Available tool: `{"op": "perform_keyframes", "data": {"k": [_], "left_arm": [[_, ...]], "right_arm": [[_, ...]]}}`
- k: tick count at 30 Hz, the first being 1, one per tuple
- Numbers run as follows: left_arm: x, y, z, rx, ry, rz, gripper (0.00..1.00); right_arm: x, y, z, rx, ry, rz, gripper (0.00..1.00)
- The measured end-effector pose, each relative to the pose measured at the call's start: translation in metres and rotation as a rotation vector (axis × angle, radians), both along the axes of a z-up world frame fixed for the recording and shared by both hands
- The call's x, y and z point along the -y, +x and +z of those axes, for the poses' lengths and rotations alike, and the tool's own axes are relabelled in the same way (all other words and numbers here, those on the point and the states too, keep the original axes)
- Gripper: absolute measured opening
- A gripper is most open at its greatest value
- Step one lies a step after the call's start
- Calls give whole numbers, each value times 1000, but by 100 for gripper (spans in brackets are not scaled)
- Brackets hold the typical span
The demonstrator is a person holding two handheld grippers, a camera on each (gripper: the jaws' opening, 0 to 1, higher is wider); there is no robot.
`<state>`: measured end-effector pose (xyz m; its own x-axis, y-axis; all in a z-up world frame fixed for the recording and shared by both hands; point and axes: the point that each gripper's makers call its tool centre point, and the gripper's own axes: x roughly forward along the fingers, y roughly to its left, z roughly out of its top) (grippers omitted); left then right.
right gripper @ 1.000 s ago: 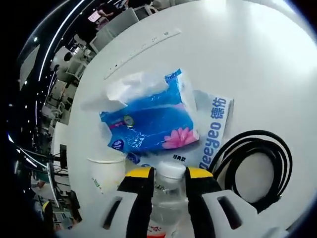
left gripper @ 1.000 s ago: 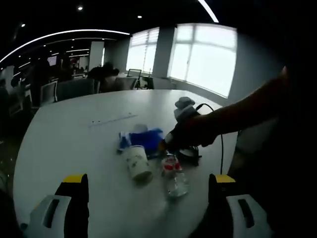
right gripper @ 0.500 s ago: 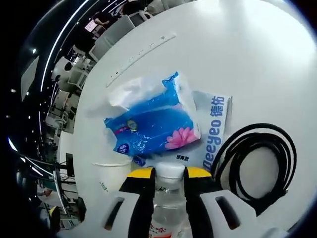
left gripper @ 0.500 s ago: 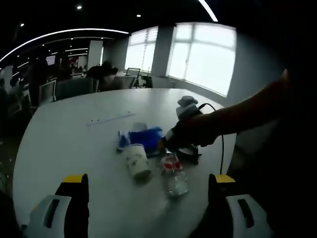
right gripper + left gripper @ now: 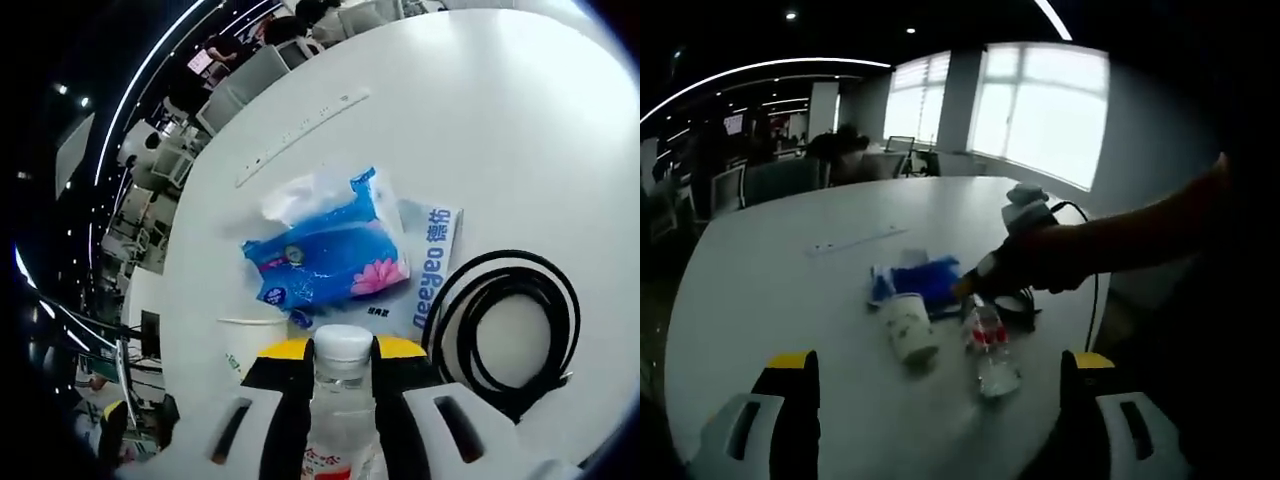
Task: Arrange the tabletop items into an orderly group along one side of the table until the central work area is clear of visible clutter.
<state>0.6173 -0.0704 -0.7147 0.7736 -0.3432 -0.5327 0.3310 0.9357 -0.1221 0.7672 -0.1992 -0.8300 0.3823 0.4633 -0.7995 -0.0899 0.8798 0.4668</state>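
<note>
My right gripper (image 5: pixel 343 350) is shut on the neck of a clear water bottle (image 5: pixel 335 450) with a white cap and red label. In the left gripper view that bottle (image 5: pixel 992 352) slants down from the right gripper (image 5: pixel 985 283), which a person's arm holds. Just beyond lie a blue tissue pack (image 5: pixel 335 262), a flat white "Deeyeo" packet (image 5: pixel 428 268) and a paper cup (image 5: pixel 250 343) on its side. The tissue pack (image 5: pixel 925 277) and cup (image 5: pixel 908 328) sit mid-table. My left gripper (image 5: pixel 940 365) is open with nothing between its fingers, near the table's front edge.
A coiled black cable (image 5: pixel 510 320) lies right of the bottle, and its cord (image 5: pixel 1092 300) runs off the table edge. A long white strip (image 5: pixel 300 135) lies farther back. A grey-white device (image 5: pixel 1025 200) stands behind the right gripper. The round white table (image 5: pixel 770 290) has chairs behind it.
My right gripper has drawn back from the tissue pack with the bottle, so the items look smaller and more of the bottle's neck shows. The left gripper view has shifted only slightly.
</note>
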Motion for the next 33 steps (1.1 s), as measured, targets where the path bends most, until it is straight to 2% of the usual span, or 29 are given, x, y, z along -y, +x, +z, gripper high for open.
{"op": "perform_keyframes", "data": {"k": [14, 33], "left_arm": [[14, 6, 5, 8, 1, -49, 99], [20, 6, 4, 8, 0, -85, 98]], "right_arm": [[-3, -18, 36, 116, 38, 56, 16], [-16, -49, 72, 290, 56, 251, 16]]}}
